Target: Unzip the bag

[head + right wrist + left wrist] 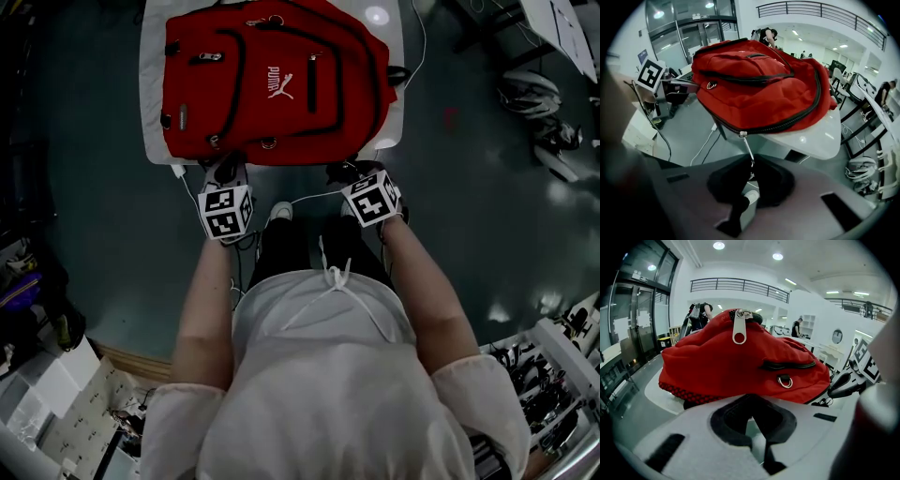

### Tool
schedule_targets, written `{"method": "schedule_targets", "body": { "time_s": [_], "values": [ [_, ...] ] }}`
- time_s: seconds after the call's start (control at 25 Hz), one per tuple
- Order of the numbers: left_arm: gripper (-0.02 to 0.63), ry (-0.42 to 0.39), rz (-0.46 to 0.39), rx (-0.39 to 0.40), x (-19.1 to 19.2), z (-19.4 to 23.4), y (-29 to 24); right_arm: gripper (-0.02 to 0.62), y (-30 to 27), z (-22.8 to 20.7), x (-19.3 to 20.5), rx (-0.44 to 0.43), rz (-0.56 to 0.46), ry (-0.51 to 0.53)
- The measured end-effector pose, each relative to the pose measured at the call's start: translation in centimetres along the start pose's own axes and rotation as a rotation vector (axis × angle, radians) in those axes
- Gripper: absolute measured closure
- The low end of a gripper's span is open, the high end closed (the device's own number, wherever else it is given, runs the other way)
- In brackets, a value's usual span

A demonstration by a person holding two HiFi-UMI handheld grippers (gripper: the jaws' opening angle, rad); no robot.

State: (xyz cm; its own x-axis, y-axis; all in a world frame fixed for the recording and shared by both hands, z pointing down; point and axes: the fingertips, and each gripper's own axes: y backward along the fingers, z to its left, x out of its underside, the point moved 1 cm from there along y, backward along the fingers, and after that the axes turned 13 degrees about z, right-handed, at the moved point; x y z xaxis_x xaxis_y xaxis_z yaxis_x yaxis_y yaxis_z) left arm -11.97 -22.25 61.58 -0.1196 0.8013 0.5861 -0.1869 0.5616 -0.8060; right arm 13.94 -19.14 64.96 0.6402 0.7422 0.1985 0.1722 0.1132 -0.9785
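- The red bag (272,80) lies flat on the white bench (155,56), its near edge just in front of you.
- Your right tool (751,165) is pinched on the zipper pull (746,147). The main zipper looks closed, so unzipping is only starting.
- Your left tool (752,417) is closed on nothing, just short of the bag.
- Next, you probably need to draw the pull along the track while the left tool steadies the bag.

Occlusions and cut-offs, all three views.
Head view: the white table (155,141) runs off the top edge, and the red backpack (272,80) covers most of it. Right gripper view: the zipper pull (747,152) has its lower end lost in the dark where the right gripper (751,177) jaws meet. Left gripper view: the right side is masked by a blurred pale shape (881,394), unidentifiable.
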Motion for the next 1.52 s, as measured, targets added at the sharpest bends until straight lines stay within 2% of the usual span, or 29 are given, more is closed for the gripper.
{"method": "schedule_targets", "body": {
  "time_s": [0.24,0.48,0.76,0.96,1.08,1.16,1.2,1.4,1.52],
  "values": [
    [0.586,0.02,0.013,-0.065,0.0,0.0,0.0,0.56,0.5,-2.6,0.6,0.006,0.022,0.046],
    [0.586,0.038,0.03,-0.102,0.2,0.1,-0.2,0.56,0.9,-4.4,1.2,0.0,0.063,0.026],
    [0.586,0.051,0.038,-0.112,0.1,0.1,-0.2,0.56,1.6,-6.4,0.9,-0.018,0.052,0.017],
    [0.586,0.056,0.048,-0.108,0.3,0.1,-0.3,0.558,1.3,-5.8,1.8,-0.025,0.056,-0.02],
    [0.586,0.047,0.051,-0.1,0.3,0.0,-0.3,0.552,1.5,-4.8,2.3,-0.026,0.022,-0.024],
    [0.586,0.055,0.034,-0.08,0.2,0.0,-0.1,0.482,1.9,-3.9,2.0,-0.036,-0.021,-0.022],
    [0.586,0.062,0.023,-0.07,0.1,-0.1,0.2,0.474,2.3,-3.5,1.6,-0.036,-0.046,-0.025],
    [0.586,0.038,-0.084,-0.048,-2.2,-1.2,2.8,0.48,5.4,-2.1,-1.5,-0.029,-0.15,-0.067],
    [0.586,0.009,-0.166,0.007,-5.1,-3.1,4.7,0.498,7.4,-1.7,-3.8,-0.003,-0.205,-0.065]
  ]
}}
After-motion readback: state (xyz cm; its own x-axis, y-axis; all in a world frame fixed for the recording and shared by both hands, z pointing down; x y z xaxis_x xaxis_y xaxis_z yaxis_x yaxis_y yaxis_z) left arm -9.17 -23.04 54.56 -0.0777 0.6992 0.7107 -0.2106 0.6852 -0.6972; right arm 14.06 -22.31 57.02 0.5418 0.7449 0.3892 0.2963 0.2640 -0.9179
